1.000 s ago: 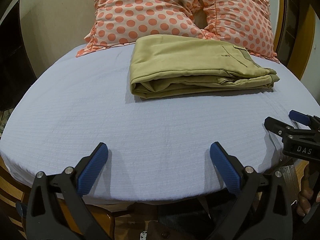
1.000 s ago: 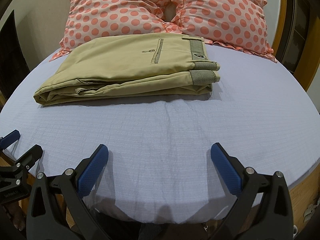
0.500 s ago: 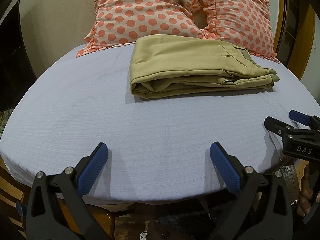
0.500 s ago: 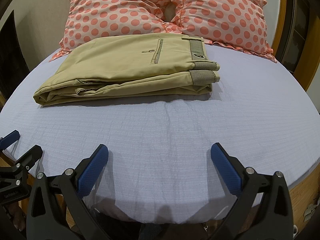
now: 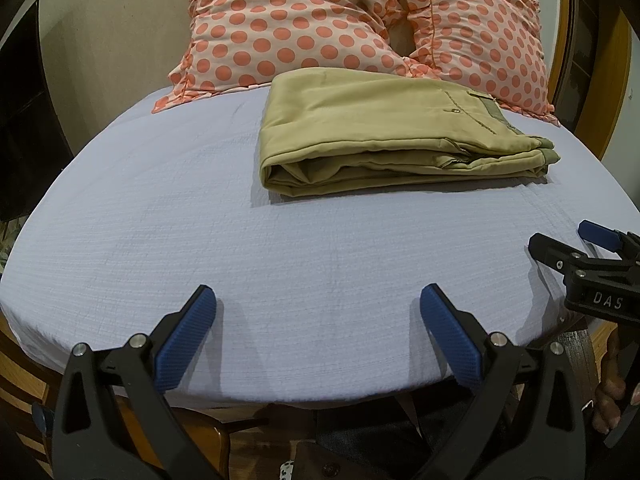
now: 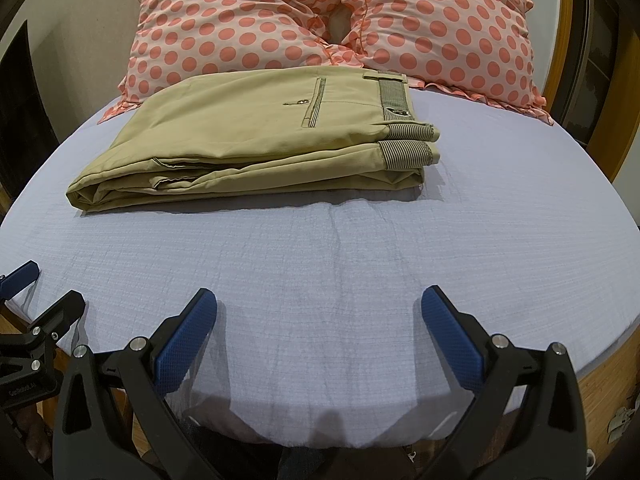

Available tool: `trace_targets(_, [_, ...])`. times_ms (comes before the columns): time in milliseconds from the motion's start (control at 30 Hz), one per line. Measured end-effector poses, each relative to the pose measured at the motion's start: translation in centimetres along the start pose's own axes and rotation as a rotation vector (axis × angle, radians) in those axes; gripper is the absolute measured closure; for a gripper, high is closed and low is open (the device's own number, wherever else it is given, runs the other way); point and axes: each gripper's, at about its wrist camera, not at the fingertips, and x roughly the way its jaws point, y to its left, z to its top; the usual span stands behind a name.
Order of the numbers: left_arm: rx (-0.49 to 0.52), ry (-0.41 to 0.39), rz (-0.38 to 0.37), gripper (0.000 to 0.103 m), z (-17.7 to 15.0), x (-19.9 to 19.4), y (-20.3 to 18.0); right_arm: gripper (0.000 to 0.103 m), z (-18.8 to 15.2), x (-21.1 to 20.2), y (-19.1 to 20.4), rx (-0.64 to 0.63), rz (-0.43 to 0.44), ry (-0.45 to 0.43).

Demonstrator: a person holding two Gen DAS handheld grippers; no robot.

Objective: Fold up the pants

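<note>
**A:** You're holding both tools back at the near edge of the bed point(image 5: 120, 216), and the khaki pants point(image 6: 256, 140) are lying well ahead of you, folded into a flat stack just in front of the polka-dot pillows point(image 6: 320, 20).

**B:** Your left tool point(image 5: 318, 328) is sitting with its blue pads wide apart, gripping nothing. Your right tool point(image 6: 320, 328) is showing the same: spread, empty, hovering over bare lavender sheet.

**A:** Look at the lie of the stack. Its long axis is running across your view, left to right, with the striped waistband point(image 6: 404, 136) pointing to your right and the rounded fold point(image 6: 92, 196) facing your left.

**B:** From the left tool the pants are sitting ahead and off to the right; from the right tool they're ahead and slightly left. So the stack is lying between your two hands, with the right one looking a touch nearer to the waistband end.

**A:** I'm judging the folding as essentially done: layers are lining up, edges squared. If anything more is coming, you're reaching forward with each hand taking its own end.
</note>
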Motion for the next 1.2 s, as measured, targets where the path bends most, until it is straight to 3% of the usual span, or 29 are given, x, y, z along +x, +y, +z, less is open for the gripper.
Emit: trace_targets(1200, [0.000, 0.012, -0.002, 0.002, 0.12, 0.31, 0.24, 0.001, -0.01, -0.02, -0.13, -0.003, 0.002, 0.001])
